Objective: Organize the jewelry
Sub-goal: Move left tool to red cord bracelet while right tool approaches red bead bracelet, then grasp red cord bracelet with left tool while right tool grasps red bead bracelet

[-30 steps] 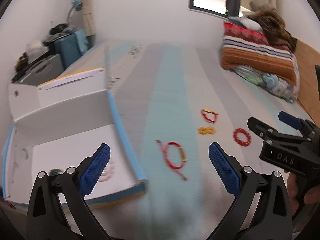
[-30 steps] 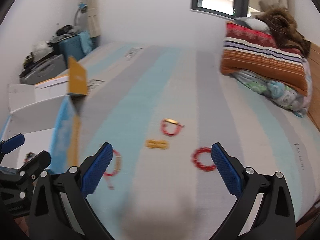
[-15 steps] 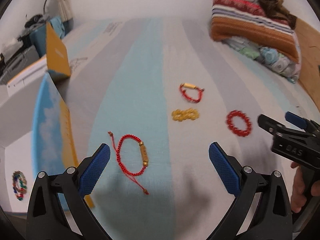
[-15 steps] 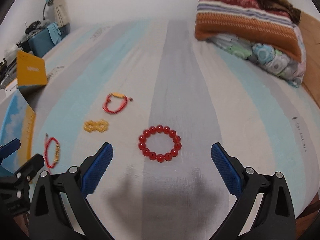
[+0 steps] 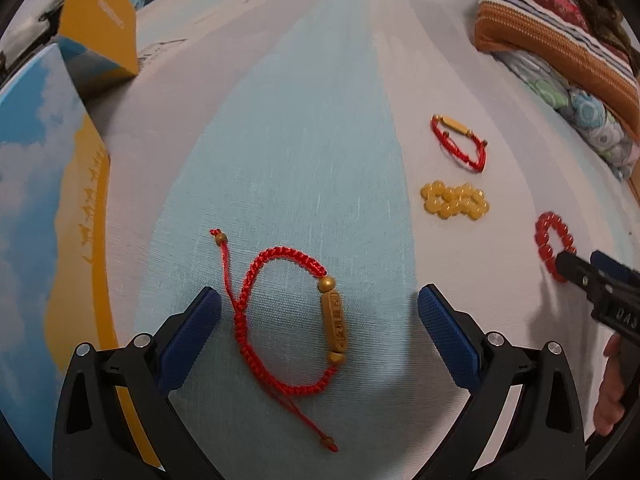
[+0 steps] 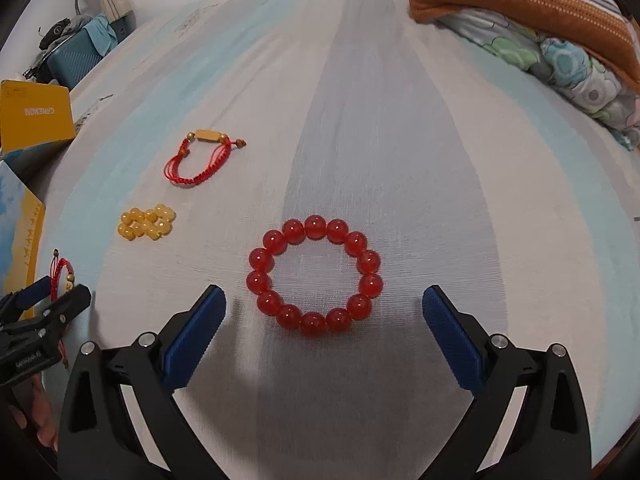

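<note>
— Where is each gripper right now?

— The left gripper (image 5: 318, 336) hangs low over the striped bedsheet (image 5: 304, 128) with its blue pads spread wide, holding nothing. The braided red cord bracelet (image 5: 280, 312) with the long gold barrel bead lies flat on the sheet right between those pads, touching neither as far as I can see. Its loose cord tail trails back toward the gripper's body.

— And the right one?

— The right gripper (image 6: 324, 332) is just as wide open and also empty. The red bead bracelet (image 6: 315, 276), a neat ring of round glossy beads, sits on the sheet between its pads and a little ahead of them, clear of both.

— What else is lying around that red bead bracelet?

— To its left and slightly farther off is a small bunched yellow bead bracelet (image 6: 147, 222). Beyond that one, farther still, lies a second red cord bracelet (image 6: 202, 158) with a gold bar. All four pieces are apart from each other.

— And the box?

— The blue-and-orange box (image 6: 24, 208) stands left of the red bead bracelet, at the bed's edge, with an orange flap (image 6: 34, 118) raised. Folded bedding (image 6: 532, 12) is piled to the bracelet's far right.
</note>
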`<state>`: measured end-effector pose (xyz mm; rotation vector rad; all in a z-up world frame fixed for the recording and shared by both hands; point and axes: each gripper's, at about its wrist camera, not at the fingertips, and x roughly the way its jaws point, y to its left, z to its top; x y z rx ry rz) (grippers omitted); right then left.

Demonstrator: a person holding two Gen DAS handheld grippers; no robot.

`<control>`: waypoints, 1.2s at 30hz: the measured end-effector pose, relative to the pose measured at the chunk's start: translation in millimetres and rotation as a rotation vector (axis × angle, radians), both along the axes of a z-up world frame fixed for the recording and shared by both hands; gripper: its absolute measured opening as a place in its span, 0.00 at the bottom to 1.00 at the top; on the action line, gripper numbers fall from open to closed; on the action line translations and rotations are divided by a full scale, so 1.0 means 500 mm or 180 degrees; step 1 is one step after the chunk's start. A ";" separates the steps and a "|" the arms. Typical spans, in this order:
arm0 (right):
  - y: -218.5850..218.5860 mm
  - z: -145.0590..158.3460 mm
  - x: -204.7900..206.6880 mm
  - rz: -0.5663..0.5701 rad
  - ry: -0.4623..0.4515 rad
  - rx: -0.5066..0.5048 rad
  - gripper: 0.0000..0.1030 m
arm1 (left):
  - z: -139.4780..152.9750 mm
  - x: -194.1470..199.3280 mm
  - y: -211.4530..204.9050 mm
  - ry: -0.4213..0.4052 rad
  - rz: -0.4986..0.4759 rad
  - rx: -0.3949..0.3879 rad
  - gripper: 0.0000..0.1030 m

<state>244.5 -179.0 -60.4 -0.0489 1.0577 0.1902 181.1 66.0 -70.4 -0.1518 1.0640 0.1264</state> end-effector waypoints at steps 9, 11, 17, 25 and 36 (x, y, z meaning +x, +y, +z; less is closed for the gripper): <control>0.018 -0.034 0.016 0.0038 0.0052 -0.0074 0.92 | -0.014 -0.012 -0.029 -0.0125 -0.0160 0.0327 0.94; 0.020 -0.038 0.015 0.0038 0.0015 -0.0079 0.92 | -0.015 -0.016 -0.030 -0.0143 -0.0191 0.0340 0.94; 0.002 -0.049 0.000 0.0077 -0.0143 0.0155 0.94 | -0.017 -0.034 -0.028 -0.0285 -0.0289 0.0364 0.94; 0.010 -0.046 0.009 0.0138 -0.0017 0.0068 0.94 | -0.018 -0.032 -0.031 -0.0266 -0.0376 0.0397 0.94; 0.017 -0.033 -0.006 0.0147 -0.0104 0.0030 0.61 | -0.006 -0.034 -0.025 -0.0136 -0.0339 0.0328 0.70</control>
